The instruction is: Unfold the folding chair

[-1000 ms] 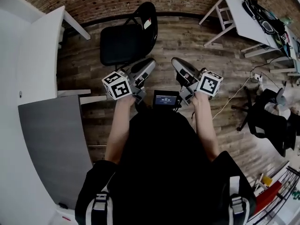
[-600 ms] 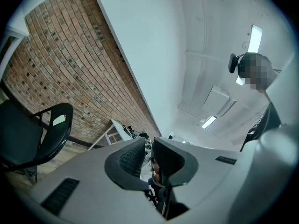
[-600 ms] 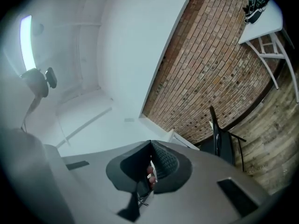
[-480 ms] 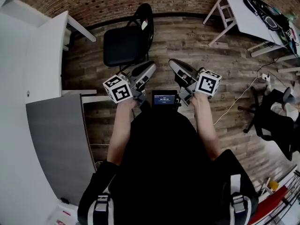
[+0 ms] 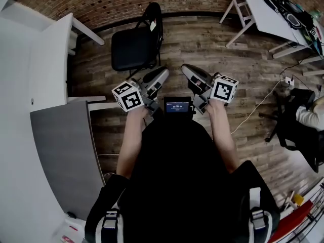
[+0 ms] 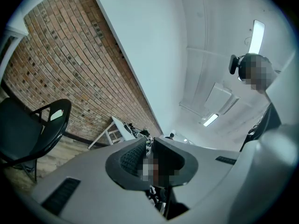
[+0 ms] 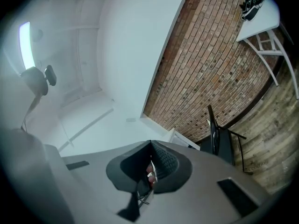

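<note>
The black folding chair (image 5: pixel 132 49) stands unfolded on the wood floor by the brick wall, seat flat and backrest upright. It also shows at the left of the left gripper view as the chair (image 6: pixel 18 129), and edge-on in the right gripper view as the chair (image 7: pixel 219 141). My left gripper (image 5: pixel 162 73) and right gripper (image 5: pixel 184 68) are held side by side in front of my body, pointing level toward the chair and well short of it. The left gripper (image 6: pixel 150 138) shows only a thin slit between its tips. The right gripper (image 7: pixel 150 143) has its tips together. Neither holds anything.
A white table (image 5: pixel 45 49) and a grey panel (image 5: pixel 63 156) are at my left. A second white table (image 5: pixel 263 14) with black gear stands at the back right. An office chair (image 5: pixel 291 130) with a person's sleeve (image 5: pixel 310 116) and a floor cable (image 5: pixel 258 105) are at the right.
The chair looks slightly smaller and farther away in the head view. Both grippers keep their pose in front of me. A person's sleeve has come into view at the right edge.
</note>
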Demonstrator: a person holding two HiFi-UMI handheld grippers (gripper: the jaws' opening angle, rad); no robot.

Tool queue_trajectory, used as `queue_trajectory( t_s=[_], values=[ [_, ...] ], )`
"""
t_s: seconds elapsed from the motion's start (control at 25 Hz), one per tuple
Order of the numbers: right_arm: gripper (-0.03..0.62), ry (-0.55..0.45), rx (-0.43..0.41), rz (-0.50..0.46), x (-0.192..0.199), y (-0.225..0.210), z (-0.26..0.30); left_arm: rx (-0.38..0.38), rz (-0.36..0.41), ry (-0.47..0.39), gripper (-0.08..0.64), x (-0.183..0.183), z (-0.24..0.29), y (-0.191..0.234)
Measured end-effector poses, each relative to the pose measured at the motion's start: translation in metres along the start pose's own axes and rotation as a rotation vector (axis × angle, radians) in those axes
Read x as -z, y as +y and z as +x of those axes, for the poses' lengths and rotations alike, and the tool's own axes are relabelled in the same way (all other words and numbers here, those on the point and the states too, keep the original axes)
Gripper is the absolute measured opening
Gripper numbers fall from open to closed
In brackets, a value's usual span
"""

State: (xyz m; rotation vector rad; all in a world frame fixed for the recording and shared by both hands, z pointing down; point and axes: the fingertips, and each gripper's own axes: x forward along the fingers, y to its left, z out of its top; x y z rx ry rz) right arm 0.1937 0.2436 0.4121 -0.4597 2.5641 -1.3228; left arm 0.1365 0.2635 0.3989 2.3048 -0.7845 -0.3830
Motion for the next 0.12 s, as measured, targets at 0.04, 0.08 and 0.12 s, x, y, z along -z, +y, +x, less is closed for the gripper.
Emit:
queue_trajectory(
  t_s=[0.04, 0.08, 0.12],
  values=[
    [0.015, 0.001, -0.001, 0.001, 0.0013, 0.0000, 0.0001, -0.002, -0.002, 0.000, 0.058, 0.0005, -0.0009, -0.0004],
    [0.015, 0.003, -0.001, 0.001, 0.0027, 0.0001, 0.0004, -0.003, -0.005, -0.002, 0.058, 0.0010, -0.0019, -0.0005],
    [0.015, 0.004, -0.002, 0.001, 0.0040, 0.0002, 0.0006, -0.004, -0.007, -0.004, 0.058, 0.0015, -0.0029, -0.0006]
  ],
)
